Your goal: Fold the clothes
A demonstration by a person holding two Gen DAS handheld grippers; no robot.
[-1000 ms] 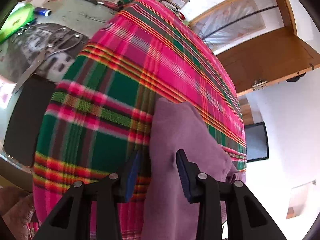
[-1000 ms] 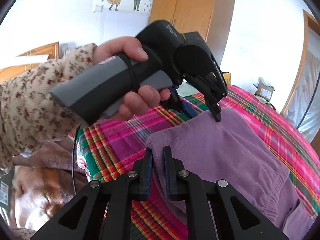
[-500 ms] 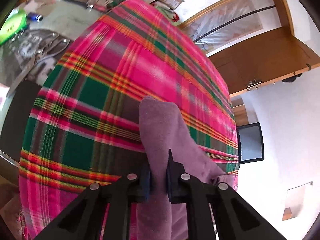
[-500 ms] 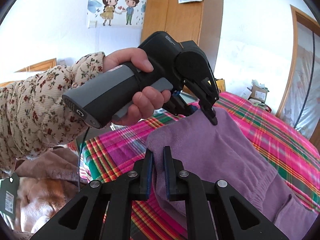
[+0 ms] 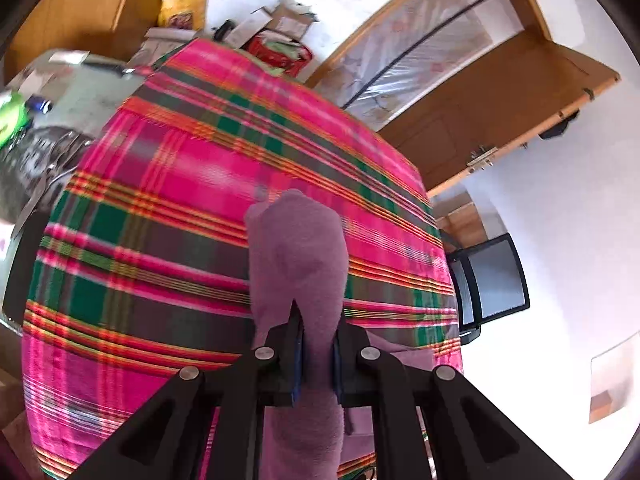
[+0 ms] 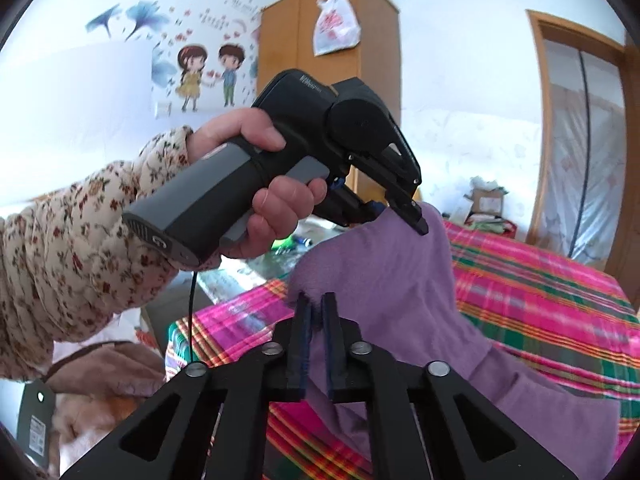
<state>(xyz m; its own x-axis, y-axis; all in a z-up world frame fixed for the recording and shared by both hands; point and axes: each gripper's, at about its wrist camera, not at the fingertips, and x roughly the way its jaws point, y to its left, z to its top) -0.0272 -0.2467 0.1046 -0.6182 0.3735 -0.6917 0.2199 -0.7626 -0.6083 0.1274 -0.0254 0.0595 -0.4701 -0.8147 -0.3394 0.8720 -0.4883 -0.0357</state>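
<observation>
I have both claws clamped on the purple garment (image 6: 392, 280), lifted above the plaid blanket (image 5: 160, 208): the left claw (image 5: 316, 356) pinches one upper corner, the right claw (image 6: 316, 344) the other. The lower part trails on the blanket. I judge a fold is under way; no finished fold shows.

Landmark: pink, green and orange plaid blanket (image 5: 168, 216), spread flat.
Far end of blanket: red basket (image 5: 280, 54) amid cardboard boxes and papers.
Beyond blanket, right: open brown wooden door (image 5: 516, 108); black office chair (image 5: 492, 276) just off the blanket's edge.
Left of blanket: grey cluttered tabletop (image 5: 76, 92).
Behind blanket: tall wooden wardrobe (image 6: 332, 56) with white plastic bag (image 6: 335, 24) hanging; cartoon boy-and-girl wall sticker (image 6: 208, 76) beside it.
</observation>
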